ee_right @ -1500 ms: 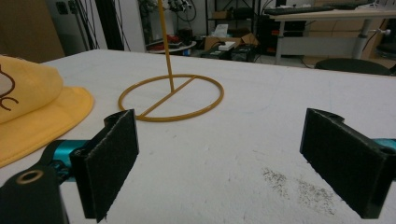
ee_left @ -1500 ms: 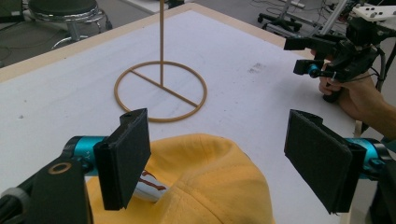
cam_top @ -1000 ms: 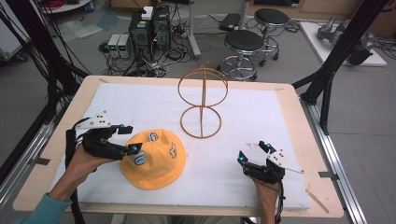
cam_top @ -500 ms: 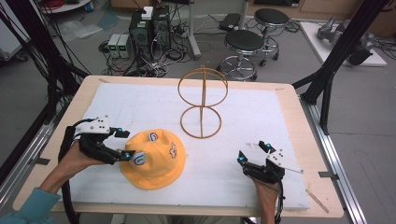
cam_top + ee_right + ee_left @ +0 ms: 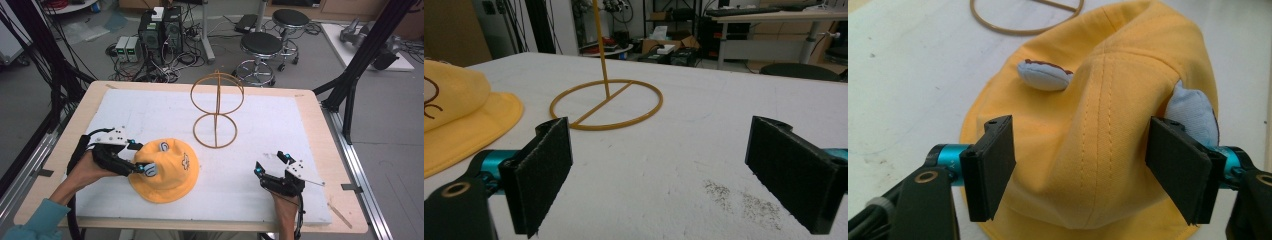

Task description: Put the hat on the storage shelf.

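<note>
From above, I see the hat [image 5: 164, 171] on the bench [image 5: 310, 107], left of the stand [image 5: 216, 112]; my left gripper [image 5: 144, 159] straddles its crown. Left gripper view: jaws have just been closing, crown between, pads not yet pressing. Right gripper view: my right gripper [image 5: 674, 175] gapes wide, nothing held.

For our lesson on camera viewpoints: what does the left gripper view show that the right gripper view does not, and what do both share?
Left gripper view alone: the yellow hat's crown between the left gripper pads, which have just been closing, and two pale blue ears.

Right gripper view alone: the open right gripper, the stand's upright rod, background desks.

Both: hat, stand's base ring, white table cover.
</note>
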A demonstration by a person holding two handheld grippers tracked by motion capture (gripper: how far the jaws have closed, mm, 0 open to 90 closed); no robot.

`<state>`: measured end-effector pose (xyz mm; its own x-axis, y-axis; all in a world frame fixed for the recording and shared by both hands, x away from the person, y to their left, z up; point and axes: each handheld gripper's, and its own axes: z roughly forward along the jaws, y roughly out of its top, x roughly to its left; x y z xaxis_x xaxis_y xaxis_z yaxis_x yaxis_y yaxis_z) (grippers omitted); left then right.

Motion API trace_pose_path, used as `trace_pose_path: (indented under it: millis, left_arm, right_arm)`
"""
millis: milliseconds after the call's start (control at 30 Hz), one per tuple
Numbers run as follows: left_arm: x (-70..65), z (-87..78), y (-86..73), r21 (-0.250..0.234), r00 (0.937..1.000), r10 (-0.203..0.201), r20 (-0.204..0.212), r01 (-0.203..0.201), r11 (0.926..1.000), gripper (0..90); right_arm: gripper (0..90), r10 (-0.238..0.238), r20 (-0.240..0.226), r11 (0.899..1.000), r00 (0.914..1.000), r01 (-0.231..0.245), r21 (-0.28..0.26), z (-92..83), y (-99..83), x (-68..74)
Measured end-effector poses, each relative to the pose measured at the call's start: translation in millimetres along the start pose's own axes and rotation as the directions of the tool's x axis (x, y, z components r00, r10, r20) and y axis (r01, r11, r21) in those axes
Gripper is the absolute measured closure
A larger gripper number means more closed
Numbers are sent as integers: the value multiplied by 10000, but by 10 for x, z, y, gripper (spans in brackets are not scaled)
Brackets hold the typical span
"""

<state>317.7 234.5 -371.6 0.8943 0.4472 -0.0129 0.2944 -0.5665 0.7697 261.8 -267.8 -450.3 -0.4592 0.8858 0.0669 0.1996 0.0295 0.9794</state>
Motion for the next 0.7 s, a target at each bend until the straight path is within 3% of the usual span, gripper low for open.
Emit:
trace_pose_path:
  millis: [167,300,367,467,700]
  left_arm:
    - [2,48,-19,321,9995,119,296,-129,9994,426]
    - [3,72,-27,355,9992,42,408,-56,9994,605]
    - [0,94,-42,374,9989,-69,462,52,9993,741]
    - [1,115,-56,423,9992,-169,371,153,9990,819]
    - [-5,109,-67,242,9990,-382,226,377,9990,864]
  right_arm:
    - [105,21,-20,10000,10000,-21,-5,-1,0,-2]
    - [105,16,-17,10000,10000,-16,-17,0,0,-2]
    - [105,5,-14,10000,10000,-5,-10,-2,0,-2]
    - [105,23,-4,10000,10000,-23,-25,-2,-1,-2]
    - [105,32,-26,10000,10000,-32,-13,-4,0,-2]
